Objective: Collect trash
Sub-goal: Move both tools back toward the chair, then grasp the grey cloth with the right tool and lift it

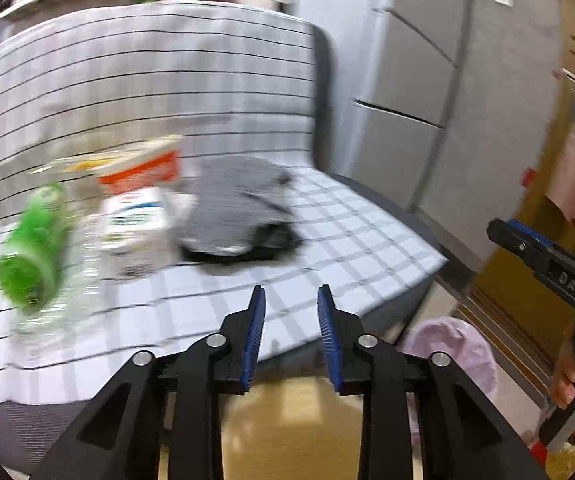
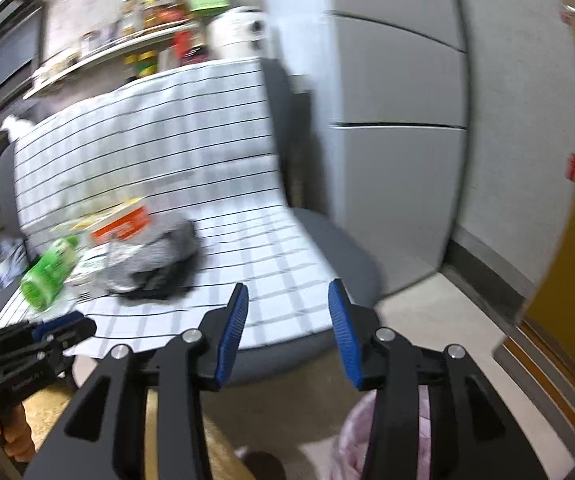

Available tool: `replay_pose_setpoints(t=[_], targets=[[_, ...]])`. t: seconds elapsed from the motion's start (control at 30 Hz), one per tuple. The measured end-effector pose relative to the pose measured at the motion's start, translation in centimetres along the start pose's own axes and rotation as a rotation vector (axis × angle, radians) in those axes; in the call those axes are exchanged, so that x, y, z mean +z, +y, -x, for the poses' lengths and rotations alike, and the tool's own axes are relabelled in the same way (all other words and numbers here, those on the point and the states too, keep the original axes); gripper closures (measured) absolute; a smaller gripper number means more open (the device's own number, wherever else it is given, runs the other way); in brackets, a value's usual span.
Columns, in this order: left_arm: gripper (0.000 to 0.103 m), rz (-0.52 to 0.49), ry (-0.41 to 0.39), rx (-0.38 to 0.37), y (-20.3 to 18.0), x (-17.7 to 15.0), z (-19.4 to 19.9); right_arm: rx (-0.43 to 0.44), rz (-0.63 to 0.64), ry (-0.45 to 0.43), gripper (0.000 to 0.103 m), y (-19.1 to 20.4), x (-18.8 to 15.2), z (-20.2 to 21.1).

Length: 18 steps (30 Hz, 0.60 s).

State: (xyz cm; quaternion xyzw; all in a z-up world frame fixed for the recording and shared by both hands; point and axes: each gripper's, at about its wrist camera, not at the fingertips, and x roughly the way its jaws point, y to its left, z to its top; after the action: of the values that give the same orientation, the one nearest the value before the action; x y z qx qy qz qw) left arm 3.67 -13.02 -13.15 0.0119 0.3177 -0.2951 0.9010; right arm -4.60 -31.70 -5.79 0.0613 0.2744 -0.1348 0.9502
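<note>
Here, both tools empty, trash still uncollected.
Left tool (image 1: 291,300) and right tool (image 2: 287,296) gape; green bottle (image 1: 33,248), cartons (image 1: 139,188) remain on sofa (image 1: 327,232).

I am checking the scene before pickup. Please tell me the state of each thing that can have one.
Left gripper: open, empty.
Right gripper: open, empty.
Green bottle: lying on its side on the chair.
Orange box: on the chair, tilted.
Grey cloth: crumpled.
Pink bag: on the floor, open.
</note>
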Motion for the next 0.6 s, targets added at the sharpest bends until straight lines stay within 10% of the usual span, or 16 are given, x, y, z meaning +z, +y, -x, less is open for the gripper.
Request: replay_pose_setpoints(t=[0.23,0.6], targets=[[0.063,0.086,-0.025,0.217,6.4,1.4,1.1,0.098,0.092,0.024,0.051,5.1,1.9,-3.7],[0.063,0.144,-0.023,0.269,10.2,2.1,0.6,0.156,0.210,0.060,0.049,10.3,4.4,-11.6]])
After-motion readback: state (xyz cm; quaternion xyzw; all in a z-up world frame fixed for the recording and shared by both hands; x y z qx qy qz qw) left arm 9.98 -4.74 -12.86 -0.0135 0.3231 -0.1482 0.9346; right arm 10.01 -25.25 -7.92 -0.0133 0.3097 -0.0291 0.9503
